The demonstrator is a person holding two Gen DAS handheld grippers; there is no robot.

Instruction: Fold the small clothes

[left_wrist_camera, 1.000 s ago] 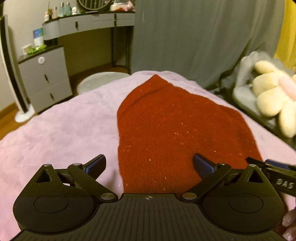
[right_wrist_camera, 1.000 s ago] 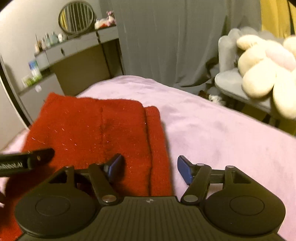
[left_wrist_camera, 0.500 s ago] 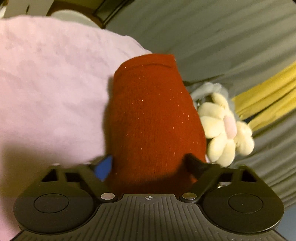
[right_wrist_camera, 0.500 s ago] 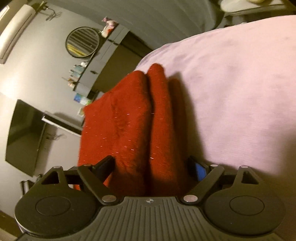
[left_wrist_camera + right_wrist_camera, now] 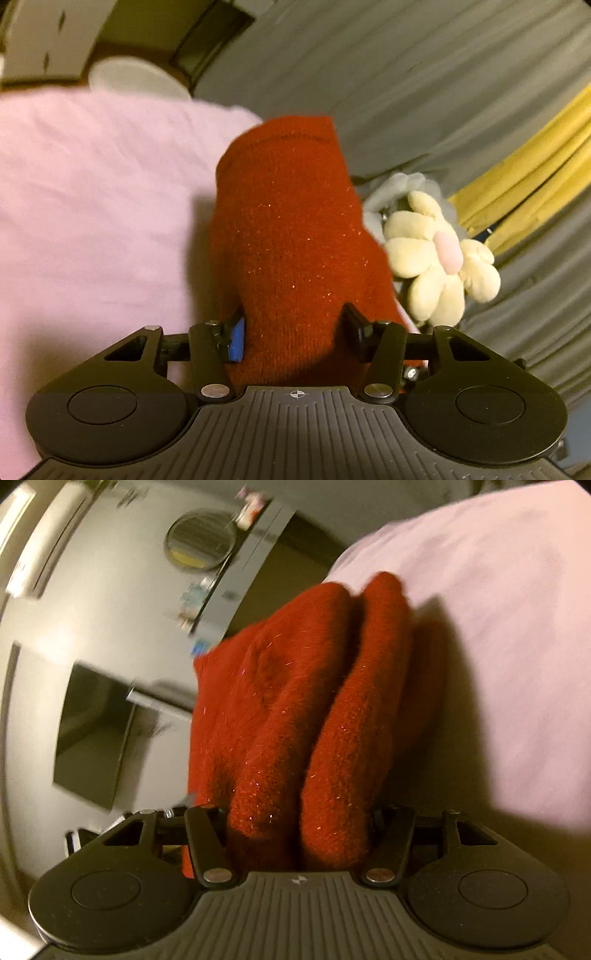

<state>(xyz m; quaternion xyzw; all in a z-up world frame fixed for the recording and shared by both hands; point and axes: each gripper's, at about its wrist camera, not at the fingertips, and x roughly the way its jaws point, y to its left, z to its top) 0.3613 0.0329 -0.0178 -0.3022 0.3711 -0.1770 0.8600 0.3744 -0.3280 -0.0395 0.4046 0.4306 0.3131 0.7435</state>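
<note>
Left gripper point(image 5: 293, 332): its jaws have just been closing, and the red knit garment point(image 5: 291, 229) fills the gap between them. The blue pad on one side and the black finger on the other both sit against the wool, so I read it as a grip on the bunched edge.
Right gripper point(image 5: 299, 823): its jaws have just been closing as well, with two thick rolls of the same garment wedged between the fingers and touching both sides. It looks gripped.
Step in hand: taking hold of the near edge at two places, ready to carry it over for a fold.
Doing it well: keep both grips firm and level with each other, so the edge stays straight. Lift just clear of the pink bedcover point(image 5: 92, 206), then lay it down evenly.
Garment beyond the jaws: it runs straight ahead from each gripper. In the right view it shows as two humps side by side.
Farther off: the bedcover lies beside the garment. A cream plush flower point(image 5: 439, 254) sits well apart, past the bed edge.
</note>
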